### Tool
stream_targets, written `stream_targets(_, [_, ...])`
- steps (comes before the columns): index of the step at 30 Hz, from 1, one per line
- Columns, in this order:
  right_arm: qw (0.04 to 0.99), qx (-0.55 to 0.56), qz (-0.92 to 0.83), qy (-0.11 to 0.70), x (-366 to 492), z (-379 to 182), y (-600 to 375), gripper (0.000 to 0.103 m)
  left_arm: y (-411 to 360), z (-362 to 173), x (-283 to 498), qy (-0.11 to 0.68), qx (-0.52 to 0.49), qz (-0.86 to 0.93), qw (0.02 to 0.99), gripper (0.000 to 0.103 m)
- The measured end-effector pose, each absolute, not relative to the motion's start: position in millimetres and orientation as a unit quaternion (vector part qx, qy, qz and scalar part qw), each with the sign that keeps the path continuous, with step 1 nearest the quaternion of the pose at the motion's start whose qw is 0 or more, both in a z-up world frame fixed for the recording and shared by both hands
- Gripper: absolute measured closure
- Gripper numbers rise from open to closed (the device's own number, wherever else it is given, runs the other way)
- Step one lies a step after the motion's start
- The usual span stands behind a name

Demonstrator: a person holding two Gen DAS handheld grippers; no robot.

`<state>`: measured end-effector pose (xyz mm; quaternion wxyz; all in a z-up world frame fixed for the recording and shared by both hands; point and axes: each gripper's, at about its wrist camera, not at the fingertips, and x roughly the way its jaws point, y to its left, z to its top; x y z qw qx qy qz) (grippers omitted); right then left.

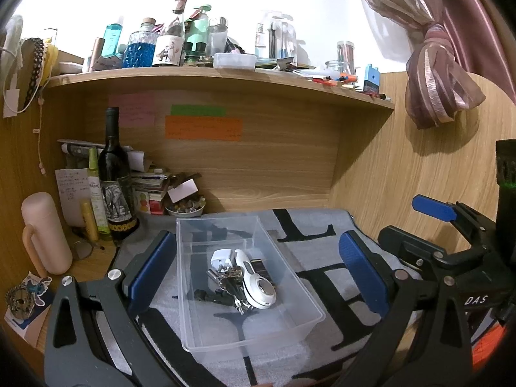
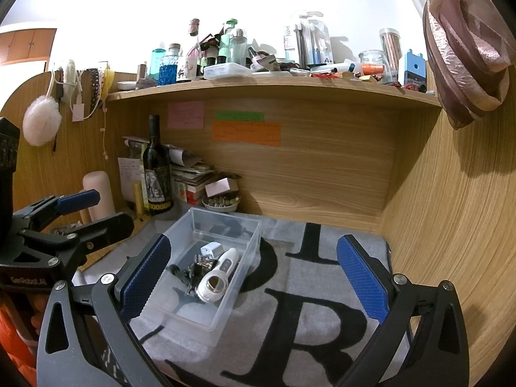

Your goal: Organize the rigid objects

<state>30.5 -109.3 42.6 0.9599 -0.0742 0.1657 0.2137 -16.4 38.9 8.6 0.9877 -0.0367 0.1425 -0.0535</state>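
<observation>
- Left gripper [image 1: 258, 271]: jaws spread wide, nothing between the blue textured pads [image 1: 151, 271]; straddles the near half of the clear plastic bin [image 1: 290, 293] without touching it.
- Right gripper [image 2: 254, 285]: jaws also released and empty; two blue knurled pads [image 2: 362, 282] on black metal arms with silver bolts.
- Left view only: right gripper seen from the side at the right edge, white "DAS" lettering on its black frame.
- Right view only: left gripper seen from the side at the left edge, with a white fluffy puff [image 2: 42, 124] hanging on the wall behind.
- One bin, rectangular, transparent, rounded rim, resting on a grey mat [image 2: 309, 293] with large black letters.
- Contents, clustered mid-bin: one white handheld device [image 1: 254, 282] with a round metallic face, smooth plastic; one white plug adapter [image 1: 221, 258], boxy; one bunch of metal keys [image 1: 230, 279]; one small dark object at the near-left side of the cluster, kind cannot be told.
- Left view also shows a dark flat item [image 1: 261, 267] beside the device; hidden in the right view.
- Behind the bin, by the back wall: one small bowl [image 1: 185, 209] of pebble-like pieces.
- Left of it: one dark glass wine bottle [image 1: 114, 177] with an elephant label, one pink cylindrical flask [image 1: 46, 235] with a handle, a stack of papers.
- Back panel, wood grain: three sticky notes — pink, green, orange [image 1: 203, 129].
- One wooden shelf [image 1: 225, 75] above, crowded with bottles and jars; count not clear.
- Pink striped curtain [image 1: 432, 74], knotted, at upper right.
</observation>
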Motion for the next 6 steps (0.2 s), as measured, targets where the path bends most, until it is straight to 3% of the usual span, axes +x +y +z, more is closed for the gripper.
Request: stream_targets(6, [0.959,-0.075,0.214,0.169,31.1,40.9,-105.9,0.0,42.6,9.3,-14.8,0.141,-0.043,-0.054,0.988,0.0])
